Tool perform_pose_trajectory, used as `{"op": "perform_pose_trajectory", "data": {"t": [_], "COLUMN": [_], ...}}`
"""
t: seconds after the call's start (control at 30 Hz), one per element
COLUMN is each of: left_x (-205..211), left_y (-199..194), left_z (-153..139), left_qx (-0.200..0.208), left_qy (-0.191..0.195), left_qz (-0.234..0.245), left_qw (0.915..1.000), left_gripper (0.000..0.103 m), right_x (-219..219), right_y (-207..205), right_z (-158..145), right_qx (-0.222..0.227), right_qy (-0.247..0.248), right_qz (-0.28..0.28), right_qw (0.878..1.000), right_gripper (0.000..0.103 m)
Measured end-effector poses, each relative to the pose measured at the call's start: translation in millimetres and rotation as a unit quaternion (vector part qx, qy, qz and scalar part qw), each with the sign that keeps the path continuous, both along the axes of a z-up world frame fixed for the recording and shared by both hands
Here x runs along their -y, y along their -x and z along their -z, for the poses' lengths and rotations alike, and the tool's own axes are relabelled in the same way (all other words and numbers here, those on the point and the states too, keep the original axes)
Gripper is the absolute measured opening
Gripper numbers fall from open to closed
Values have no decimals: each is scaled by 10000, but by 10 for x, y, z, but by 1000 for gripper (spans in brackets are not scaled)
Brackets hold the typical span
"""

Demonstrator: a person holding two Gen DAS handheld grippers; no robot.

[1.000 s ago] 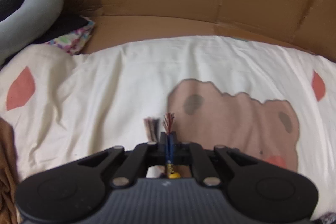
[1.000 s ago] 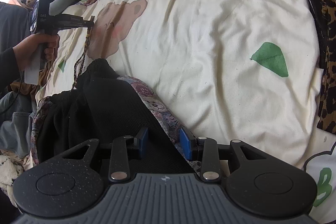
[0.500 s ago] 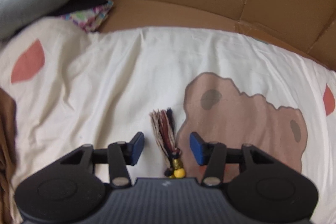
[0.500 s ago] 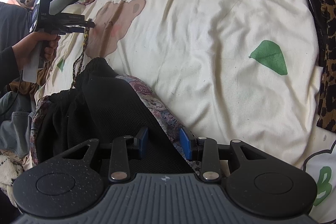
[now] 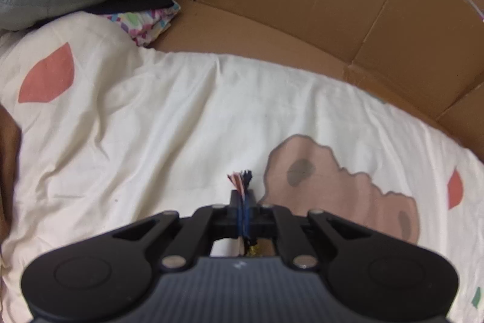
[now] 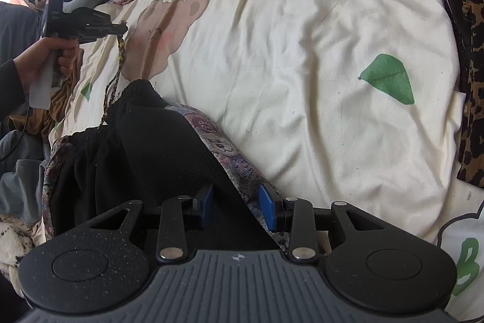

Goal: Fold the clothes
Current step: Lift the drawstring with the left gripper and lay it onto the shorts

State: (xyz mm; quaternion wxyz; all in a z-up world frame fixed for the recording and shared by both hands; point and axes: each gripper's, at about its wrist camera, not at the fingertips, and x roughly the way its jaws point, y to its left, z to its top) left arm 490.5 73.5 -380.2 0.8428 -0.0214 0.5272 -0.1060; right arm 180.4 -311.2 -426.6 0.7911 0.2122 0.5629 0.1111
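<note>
Garment (image 6: 169, 159) lying bunched, folding barely starting; left gripper (image 5: 243, 209) pinching drawstring (image 6: 116, 74), right gripper (image 6: 236, 206) clamping garment's edge.

garment (image 6: 169, 159): black ribbed, patterned lining showing, bunched at my near-left on the cream sheet | waistband gathered, facing left | drawcord (image 6: 116, 74): braided, multicoloured, drawn up taut from the waistband | tassel (image 5: 240, 180): frayed tip pinched in my left claw
</note>
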Motion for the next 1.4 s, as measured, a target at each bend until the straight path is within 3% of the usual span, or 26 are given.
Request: {"op": "perform_pose_trajectory", "data": {"t": [0.43, 0.93, 1.4], "left_x": [10, -172, -144], "left_y": [572, 1742, 2573], "left_z": [-780, -1770, -1960], "left_qx": [357, 216, -517], "left_qy": [189, 811, 1197], "left_qz": [997, 1369, 1873], "left_qw": [9942, 9870, 9736], "left_gripper": [1, 1, 1], "right_x": [35, 24, -10], "right_y": [-12, -26, -57], "right_z": [-16, -120, -189], "right_qx": [51, 268, 461], "right_qy": [-29, -233, -149], "right_qz": [54, 140, 133], "right_qw": [10000, 9993, 9987], "right_gripper": [39, 39, 39]}}
